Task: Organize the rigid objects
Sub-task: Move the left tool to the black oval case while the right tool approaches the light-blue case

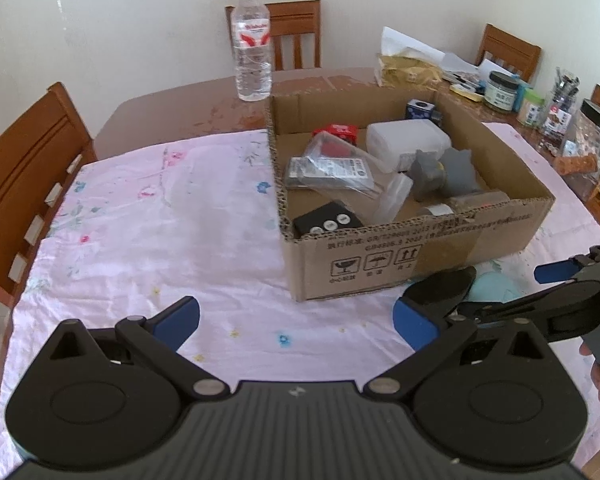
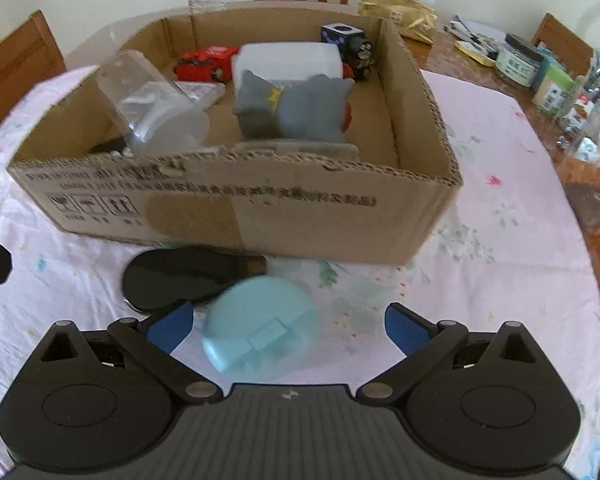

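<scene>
An open cardboard box (image 1: 420, 256) stands on the pink floral cloth and holds a grey moulded part (image 2: 296, 108), a white plastic tub (image 1: 408, 140), a clear jar (image 2: 156, 108), a black remote (image 1: 328, 220) and a red item (image 2: 204, 64). In front of the box lie a round teal case (image 2: 260, 332) and a black oval paddle (image 2: 180, 276). My right gripper (image 2: 288, 328) is open, low over the cloth, with the teal case between its fingers, nearer the left one. My left gripper (image 1: 298, 322) is open and holds nothing, left of the box front.
A water bottle (image 1: 252, 44) stands behind the box. Jars and packets (image 1: 540, 100) crowd the table's right side. Wooden chairs (image 1: 24, 168) ring the table. The cloth to the left of the box (image 1: 160, 208) is bare.
</scene>
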`<state>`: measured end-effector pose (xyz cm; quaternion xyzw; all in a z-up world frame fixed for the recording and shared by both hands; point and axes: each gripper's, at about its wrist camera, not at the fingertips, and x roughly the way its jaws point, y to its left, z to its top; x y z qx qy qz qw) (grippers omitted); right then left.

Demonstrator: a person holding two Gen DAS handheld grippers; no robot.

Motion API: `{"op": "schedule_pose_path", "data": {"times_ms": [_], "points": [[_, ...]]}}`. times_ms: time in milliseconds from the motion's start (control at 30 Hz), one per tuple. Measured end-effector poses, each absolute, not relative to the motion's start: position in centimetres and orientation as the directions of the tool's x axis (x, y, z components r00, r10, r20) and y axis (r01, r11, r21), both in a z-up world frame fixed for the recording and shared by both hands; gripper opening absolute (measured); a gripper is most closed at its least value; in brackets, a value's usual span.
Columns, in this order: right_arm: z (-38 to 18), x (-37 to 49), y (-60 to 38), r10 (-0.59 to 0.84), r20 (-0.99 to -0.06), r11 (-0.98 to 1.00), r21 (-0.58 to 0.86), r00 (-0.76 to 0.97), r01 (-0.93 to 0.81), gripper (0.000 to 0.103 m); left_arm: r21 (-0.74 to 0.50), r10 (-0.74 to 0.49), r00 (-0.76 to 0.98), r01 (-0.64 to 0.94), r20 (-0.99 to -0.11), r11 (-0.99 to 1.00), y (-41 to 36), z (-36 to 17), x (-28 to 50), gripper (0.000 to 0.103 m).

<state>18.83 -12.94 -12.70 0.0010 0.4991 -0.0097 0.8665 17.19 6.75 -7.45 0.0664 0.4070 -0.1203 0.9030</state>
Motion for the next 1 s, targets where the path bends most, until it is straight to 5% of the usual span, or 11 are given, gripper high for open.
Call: {"op": "schedule_pose_path", "data": {"times_ms": [500, 1000], "points": [[-13.2, 16.9, -17.3, -0.079, -0.881, 0.992, -0.023, 0.467, 0.124, 0.103, -0.026, -0.258, 0.56, 0.387, -0.787, 0.922, 3.5, -9.7, 18.0, 0.102], [-13.5, 17.3, -18.2, 0.051, -0.854, 0.995, -0.002, 0.518, -0.102, 0.103, -0.021, -0.168, 0.531, 0.27, -0.831, 0.963, 0.9, -13.5, 18.9, 0.102]]}}
